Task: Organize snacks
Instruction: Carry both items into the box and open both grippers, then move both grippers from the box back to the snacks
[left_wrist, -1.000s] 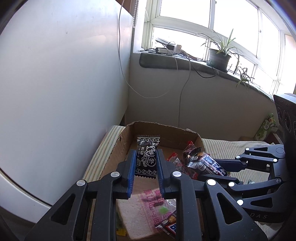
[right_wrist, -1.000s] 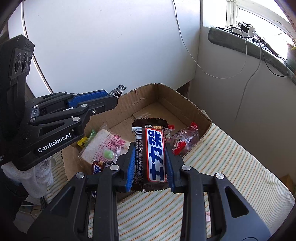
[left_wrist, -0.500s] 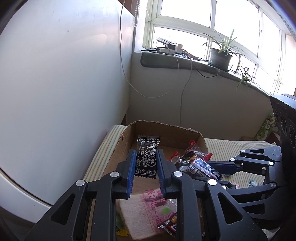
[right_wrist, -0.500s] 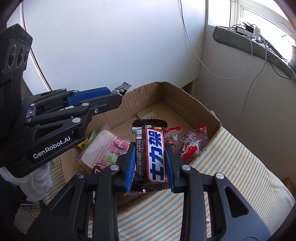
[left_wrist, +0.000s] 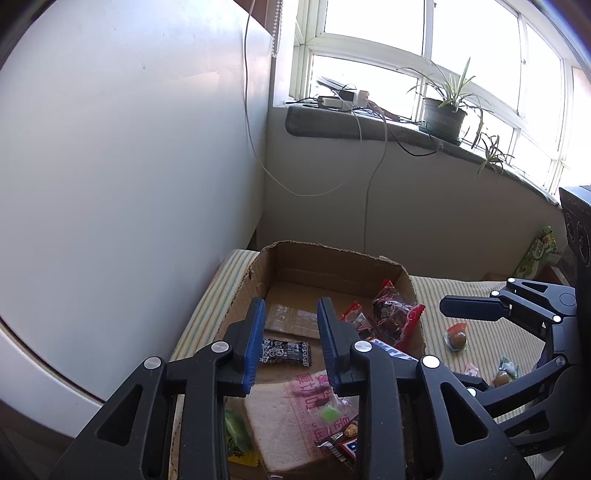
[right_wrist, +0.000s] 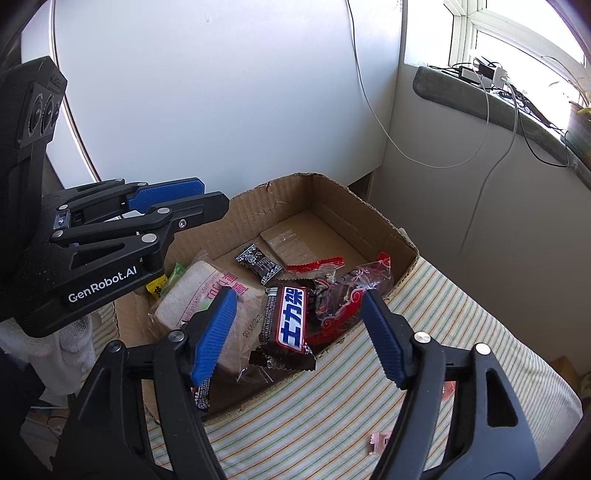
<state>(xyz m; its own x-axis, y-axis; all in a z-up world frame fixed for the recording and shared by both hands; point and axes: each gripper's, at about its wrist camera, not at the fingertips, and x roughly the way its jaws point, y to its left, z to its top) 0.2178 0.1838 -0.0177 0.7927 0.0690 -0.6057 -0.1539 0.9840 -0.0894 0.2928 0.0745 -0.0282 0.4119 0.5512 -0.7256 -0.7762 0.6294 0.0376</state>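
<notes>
Daylight is pouring through a white-framed window onto a dark padded sill. A potted plant is sitting on the sill beside a white charger block, and thin cables are hanging down the beige wall. A plain white panel is filling the left. A striped cloth is covering the surface below.
</notes>
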